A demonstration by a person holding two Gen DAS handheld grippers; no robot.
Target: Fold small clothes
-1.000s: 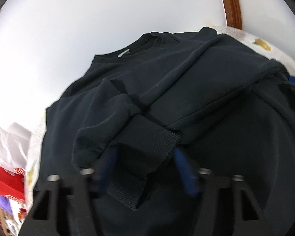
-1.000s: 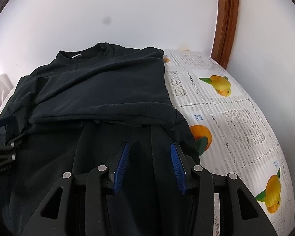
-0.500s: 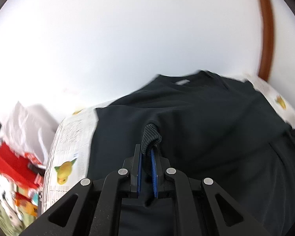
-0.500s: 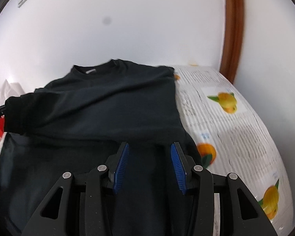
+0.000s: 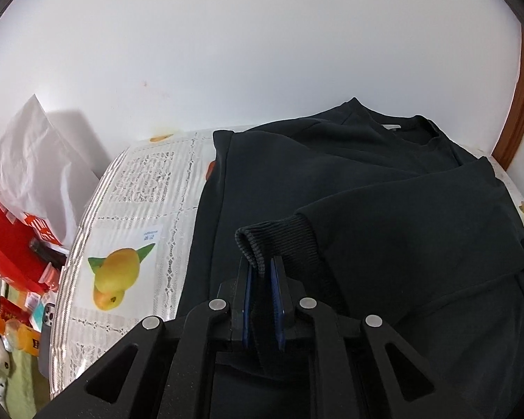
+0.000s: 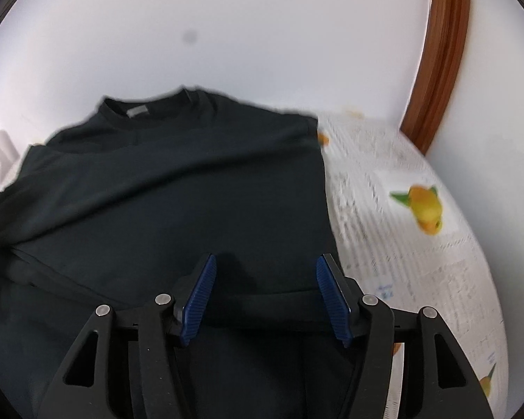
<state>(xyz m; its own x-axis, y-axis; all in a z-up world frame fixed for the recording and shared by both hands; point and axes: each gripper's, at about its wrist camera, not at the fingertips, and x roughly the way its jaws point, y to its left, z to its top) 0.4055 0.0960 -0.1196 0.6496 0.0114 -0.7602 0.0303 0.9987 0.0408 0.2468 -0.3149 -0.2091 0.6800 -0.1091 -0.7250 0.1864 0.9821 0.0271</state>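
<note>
A black long-sleeved sweatshirt (image 5: 384, 181) lies on the table with its collar toward the wall; it also shows in the right wrist view (image 6: 178, 188). One sleeve lies folded across the body. My left gripper (image 5: 262, 269) is shut on that sleeve's ribbed cuff (image 5: 272, 237) and holds it over the shirt's left part. My right gripper (image 6: 263, 279) is open and empty, low over the shirt's lower right part near a fold line.
The table has a white lace cloth with fruit prints (image 5: 122, 272), also seen on the right (image 6: 426, 206). Red boxes and white paper (image 5: 21, 188) clutter the left edge. A phone (image 5: 47, 331) lies there. A white wall and a brown door frame (image 6: 443, 52) stand behind.
My left gripper closed on the sleeve cuff and carried it left across the shirt, stretching the sleeve over the body. My right gripper stayed open and moved forward a little.
</note>
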